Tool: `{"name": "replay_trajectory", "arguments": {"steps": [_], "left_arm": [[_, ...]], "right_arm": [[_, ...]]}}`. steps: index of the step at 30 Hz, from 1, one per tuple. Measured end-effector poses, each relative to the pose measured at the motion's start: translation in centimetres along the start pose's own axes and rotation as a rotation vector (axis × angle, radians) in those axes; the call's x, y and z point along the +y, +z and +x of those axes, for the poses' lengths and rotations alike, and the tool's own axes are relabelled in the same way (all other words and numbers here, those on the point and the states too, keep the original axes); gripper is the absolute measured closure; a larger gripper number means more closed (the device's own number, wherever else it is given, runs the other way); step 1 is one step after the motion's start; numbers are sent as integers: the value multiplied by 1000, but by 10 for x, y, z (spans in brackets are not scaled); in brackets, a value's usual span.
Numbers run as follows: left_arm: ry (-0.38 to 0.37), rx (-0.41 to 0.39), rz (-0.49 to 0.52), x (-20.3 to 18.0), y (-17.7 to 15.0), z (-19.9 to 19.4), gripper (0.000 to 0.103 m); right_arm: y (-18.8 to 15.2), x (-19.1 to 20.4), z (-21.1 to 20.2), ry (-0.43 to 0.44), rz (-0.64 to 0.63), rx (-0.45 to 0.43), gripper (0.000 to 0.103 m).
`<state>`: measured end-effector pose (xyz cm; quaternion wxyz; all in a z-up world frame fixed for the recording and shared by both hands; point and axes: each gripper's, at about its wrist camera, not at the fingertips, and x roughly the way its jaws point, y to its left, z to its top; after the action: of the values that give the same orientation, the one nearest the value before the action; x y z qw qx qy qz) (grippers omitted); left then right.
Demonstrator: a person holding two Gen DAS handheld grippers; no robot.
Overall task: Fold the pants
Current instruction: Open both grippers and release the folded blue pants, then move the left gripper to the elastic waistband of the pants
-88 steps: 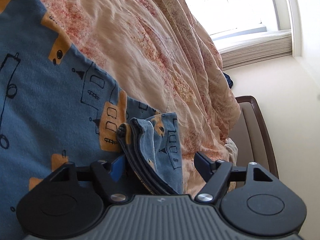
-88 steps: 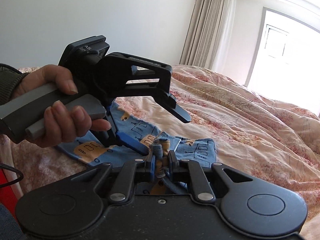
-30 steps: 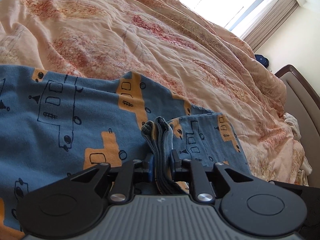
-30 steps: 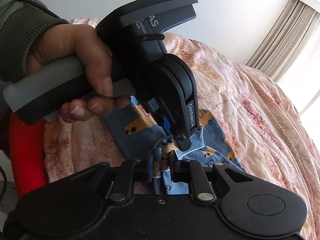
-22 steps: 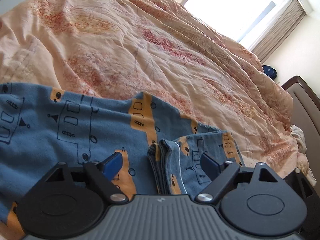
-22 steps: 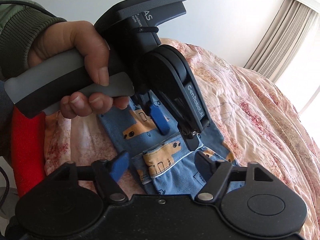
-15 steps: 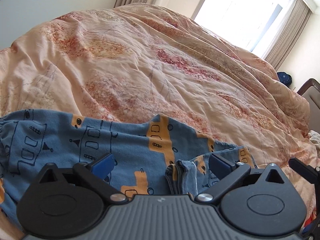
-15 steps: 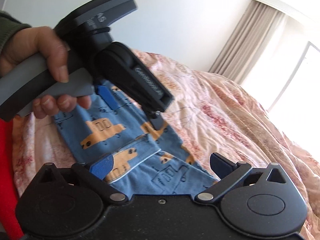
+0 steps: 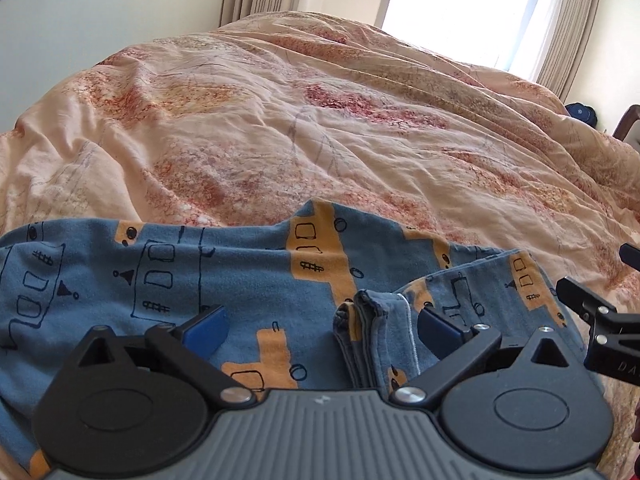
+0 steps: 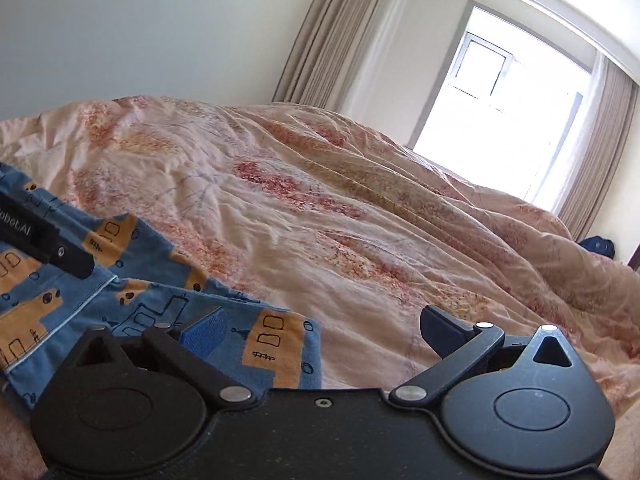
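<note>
the pants [image 9: 248,280], blue with orange vehicle prints, lie folded on the near side of the bed, spread across the wrinkled peach quilt [image 9: 320,120]. in the left wrist view their far edge runs roughly level from the left border toward the right, with a small peak near the middle; a bunched stack of cuff edges [image 9: 360,344] stands up just inside the near edge, and a flatter folded flap [image 9: 500,292] lies to its right, its right edge ending near the quilt's drop-off. the left gripper [image 9: 320,328] hangs over the fabric with its jaws spread wide, nothing between the blue pads [image 9: 204,326] but loose cloth below; the cuff stack sits nearer the right pad. the right gripper [image 10: 320,330] is likewise spread wide and holds nothing, its left pad over a corner of the pants [image 10: 280,344] and its right pad over bare quilt. in that view the pants' right edge ends under the gripper, and a white-piped seam [image 10: 60,320] runs diagonally at left. beyond the pants the quilt stretches open toward the window [image 10: 500,120] and curtains [image 10: 320,40], well apart from the fabric. the black tip of the other tool [image 10: 52,248] crosses the left border over the pants.
</note>
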<state>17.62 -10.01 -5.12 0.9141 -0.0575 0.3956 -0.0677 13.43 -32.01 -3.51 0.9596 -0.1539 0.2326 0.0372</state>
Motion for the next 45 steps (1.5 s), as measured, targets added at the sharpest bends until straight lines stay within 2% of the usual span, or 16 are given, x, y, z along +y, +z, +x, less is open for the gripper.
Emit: {"name": "replay_trajectory", "arguments": {"steps": [4,9,13,16,18,21,23,24,25,27,31,33,36,41,43,45], "left_arm": [[36,-3,73,-7,-6,6,0],[31,-7,76,-5,-9,10,0],[20,-15,57,0,-7,8,0],[16,-33,27,7,-5,5,0],[31,-44,34,8,-5,3,0],[28,-37,70,7,-9,-2,0],[25,-33,119,3,-15,-6,0],[29,-37,142,1,-19,-9,0],[36,-47,166,-2,-24,-12,0],[47,-56,188,-5,-30,-18,0],[32,-47,202,-1,-37,-33,0],[12,-41,200,3,-40,-40,0],[-2,-41,199,7,-45,-47,0],[17,-70,194,9,-54,-61,0],[36,-123,158,14,-55,-74,0],[44,-178,110,23,-53,-89,0]], "right_arm": [[-9,-9,13,47,73,40,1],[-17,-1,38,59,2,93,1],[-23,-1,56,-14,-57,123,1],[-27,-16,60,-105,-4,153,1],[-29,-28,59,-123,47,175,1],[-28,-38,56,-87,100,195,1],[-25,-41,52,0,118,195,1],[-25,-40,50,75,114,208,0],[-25,-36,47,127,86,225,1],[-27,-25,41,147,-5,237,1],[-29,-9,18,116,-179,222,1],[-35,-3,-2,71,-300,234,1],[-40,-9,-12,72,-313,260,1],[-51,-19,-30,77,-324,299,1],[-47,-18,-35,71,-343,288,1],[-37,-12,-41,84,-354,221,1]]}}
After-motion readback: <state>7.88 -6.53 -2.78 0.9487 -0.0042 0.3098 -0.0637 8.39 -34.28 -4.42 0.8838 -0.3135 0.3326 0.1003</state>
